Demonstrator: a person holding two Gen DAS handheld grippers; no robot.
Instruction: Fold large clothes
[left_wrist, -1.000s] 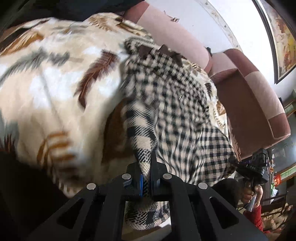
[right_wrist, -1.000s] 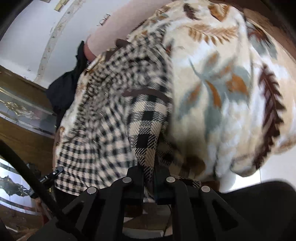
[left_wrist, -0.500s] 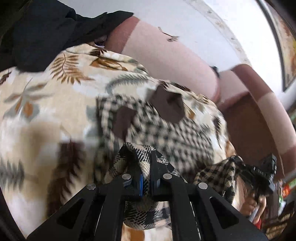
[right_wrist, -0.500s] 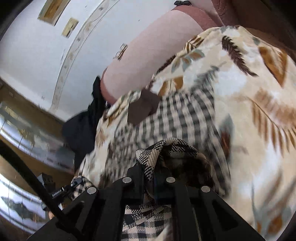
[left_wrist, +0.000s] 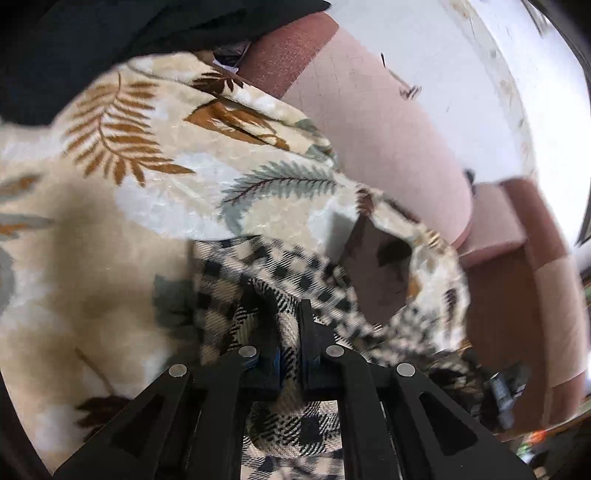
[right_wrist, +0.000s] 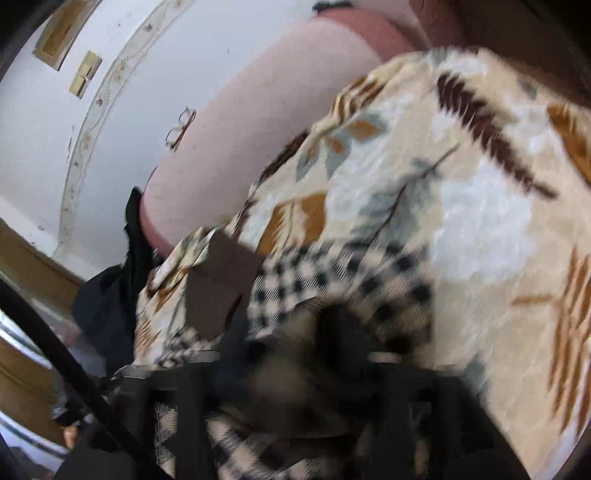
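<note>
Fold in progress: checked garment (left_wrist: 280, 273) lying on the leaf-print blanket (left_wrist: 110, 206) that covers the pink sofa (left_wrist: 388, 122), one edge carried over toward the brown collar (left_wrist: 380, 266) end. Left gripper (left_wrist: 288, 332) closed, a bunched fold of checked cloth pinched between its fingers. Right gripper (right_wrist: 317, 354) heavily blurred, jaws opening, checked cloth seen between and under them but apparently no longer pressed. Judged status: first fold brought across and being laid down on the right side; release on the left side not yet done. Remaining, by the look of it: flattening of the doubled layers, squaring of edges, at least one further fold to reduce a large piece. Garment material: woven, fairly thick, beige and black check, coarser plaid on the turned-over face, soft enough to bunch into rounded ridges. Collar: plain dark brown, smoother. Blanket: plush, short-piled, cream ground with brown, rust and grey-green feather shapes, likely to drag on the cloth when slid. Sofa back: rounded, padded, matte pink with darker red-brown trim.
</note>
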